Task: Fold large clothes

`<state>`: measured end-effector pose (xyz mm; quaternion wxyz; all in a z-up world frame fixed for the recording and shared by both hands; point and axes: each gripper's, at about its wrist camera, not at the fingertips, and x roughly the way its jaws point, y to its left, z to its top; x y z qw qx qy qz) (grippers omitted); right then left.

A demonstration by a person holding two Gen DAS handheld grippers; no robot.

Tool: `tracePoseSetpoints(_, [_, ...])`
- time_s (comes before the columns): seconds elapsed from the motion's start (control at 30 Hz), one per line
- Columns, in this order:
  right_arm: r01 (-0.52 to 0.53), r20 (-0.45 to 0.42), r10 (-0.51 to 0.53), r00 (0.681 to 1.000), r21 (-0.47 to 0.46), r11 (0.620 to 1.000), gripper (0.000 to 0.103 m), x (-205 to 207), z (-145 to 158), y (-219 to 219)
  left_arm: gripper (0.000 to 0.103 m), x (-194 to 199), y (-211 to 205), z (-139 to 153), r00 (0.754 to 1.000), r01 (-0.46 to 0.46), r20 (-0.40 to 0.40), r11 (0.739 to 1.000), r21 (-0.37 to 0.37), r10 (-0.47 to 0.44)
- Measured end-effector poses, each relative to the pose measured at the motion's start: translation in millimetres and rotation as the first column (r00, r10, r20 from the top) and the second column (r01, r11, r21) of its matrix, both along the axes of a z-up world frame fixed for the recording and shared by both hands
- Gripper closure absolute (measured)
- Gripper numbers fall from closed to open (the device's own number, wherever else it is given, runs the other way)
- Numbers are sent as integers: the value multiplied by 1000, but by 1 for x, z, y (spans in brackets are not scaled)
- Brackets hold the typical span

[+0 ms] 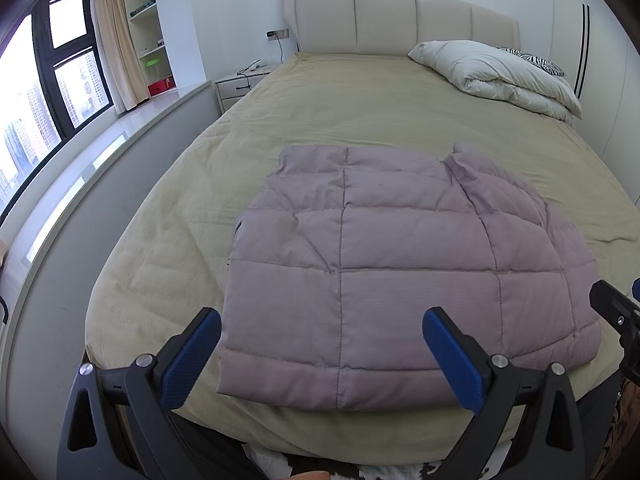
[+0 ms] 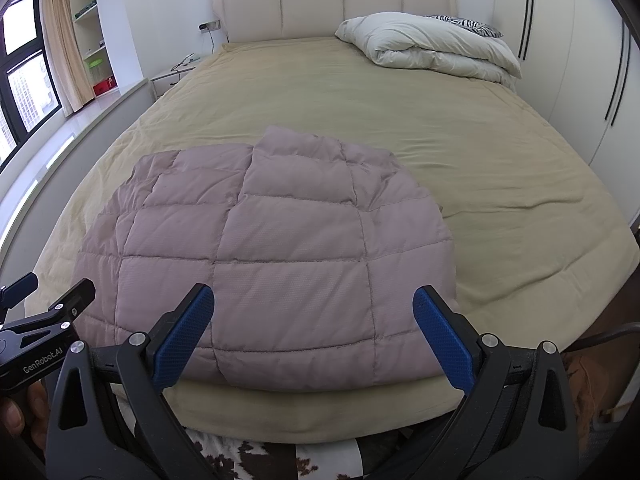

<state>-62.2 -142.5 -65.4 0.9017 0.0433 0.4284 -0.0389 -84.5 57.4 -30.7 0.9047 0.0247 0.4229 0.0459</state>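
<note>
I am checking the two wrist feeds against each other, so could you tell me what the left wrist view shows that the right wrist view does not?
Only the left wrist view shows the open left gripper from behind and city buildings through the window. Only the right wrist view shows the open right gripper from behind and a hand holding the other tool. Both show the mauve quilted jacket on the beige bed, the white duvet and the headboard.

The quilted mauve jacket (image 1: 384, 276) lies flat on the bed (image 1: 360, 100), folded into a rough rectangle, its stitched hem along the foot edge at 6 o'clock. A puffier folded layer rises along its 3 o'clock side toward 1 o'clock. The fabric is softly creased, seams forming square panels.
</note>
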Motion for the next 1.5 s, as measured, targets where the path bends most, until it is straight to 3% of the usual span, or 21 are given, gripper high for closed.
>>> tracePoseSetpoints(1.5, [-18, -6, 18, 1000, -1, 1000, 1, 5, -2, -2, 0, 1, 1, -1, 1000, 6, -5, 1000, -1, -6])
